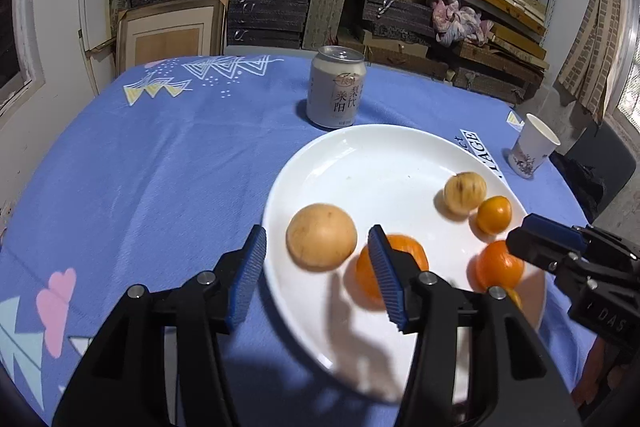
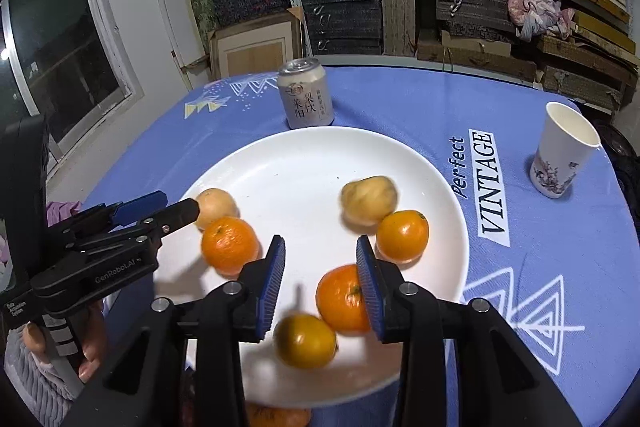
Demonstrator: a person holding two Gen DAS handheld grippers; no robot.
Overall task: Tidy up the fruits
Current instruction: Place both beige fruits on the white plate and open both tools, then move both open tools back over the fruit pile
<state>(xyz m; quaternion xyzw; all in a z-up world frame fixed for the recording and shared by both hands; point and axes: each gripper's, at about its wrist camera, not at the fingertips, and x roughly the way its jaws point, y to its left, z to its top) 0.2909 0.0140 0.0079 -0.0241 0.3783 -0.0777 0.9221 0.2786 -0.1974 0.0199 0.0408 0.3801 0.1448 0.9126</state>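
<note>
A white plate (image 1: 360,163) (image 2: 304,163) on the blue tablecloth holds several fruits: a large tan pear (image 1: 321,237) (image 2: 216,206), a smaller tan pear (image 1: 465,192) (image 2: 369,200), oranges (image 1: 404,255) (image 2: 229,244) (image 1: 499,264) (image 2: 340,297) (image 1: 494,214) (image 2: 402,235) and a blurred yellow-green citrus (image 2: 305,339). My left gripper (image 1: 318,277) (image 2: 176,213) is open and empty, just short of the large pear. My right gripper (image 2: 320,281) (image 1: 532,239) is open and empty above the plate's near side, the citrus below its fingers.
A grey drink can (image 1: 336,93) (image 2: 306,95) stands behind the plate. A white paper cup (image 1: 534,147) (image 2: 562,151) stands at the right. Another orange (image 2: 276,417) lies off the plate at the near edge. Shelves of boxes stand behind the table.
</note>
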